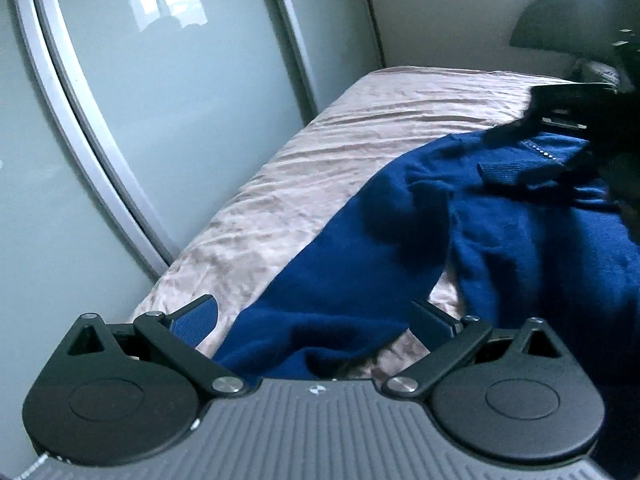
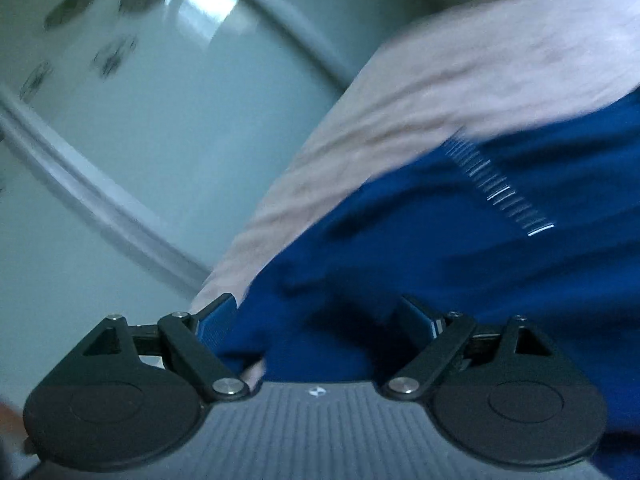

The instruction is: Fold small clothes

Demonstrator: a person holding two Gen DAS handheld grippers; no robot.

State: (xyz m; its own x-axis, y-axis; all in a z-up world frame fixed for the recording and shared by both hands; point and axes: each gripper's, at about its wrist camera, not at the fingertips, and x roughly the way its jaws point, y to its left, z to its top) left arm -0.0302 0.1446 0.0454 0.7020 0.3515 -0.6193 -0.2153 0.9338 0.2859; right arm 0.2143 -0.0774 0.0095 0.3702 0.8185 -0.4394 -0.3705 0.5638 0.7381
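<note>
Blue knit is lying right under both cameras: the blue sweater [image 1: 520,240] is sprawling across the bed [image 1: 360,120], and every place below is given relative to that sweater.

After that nearest thing, the order runs from largest to smallest. Biggest is the frosted wardrobe door [image 1: 160,100], which is standing beyond the sweater, past the bed's far edge. Next comes the bed itself, whose wrinkled pale cover is lying beneath the sweater and showing bare on its far side. The sweater is only partly arranged: 1 sleeve [image 1: 340,280] is trailing toward the left wrist camera, a ribbed cuff [image 1: 500,170] is resting on top of the body, and a row of pale stitches [image 2: 500,188] is running along a seam.

The right gripper [image 2: 324,320] is hanging over the sweater's near portion with its tongs spread wide, blue cloth lying between them but nothing pinched. Its view is blurring, so it is probably travelling. The left gripper [image 1: 316,320] is hovering over the trailing sleeve, tongs likewise spread wide, with cloth between the fingers but no visible pinch. Both are probably held apart like this so that each can drop onto a separate edge and carry it over in 1 fold.

Dark shapes at the sweater's far right are too blurred to identify.
</note>
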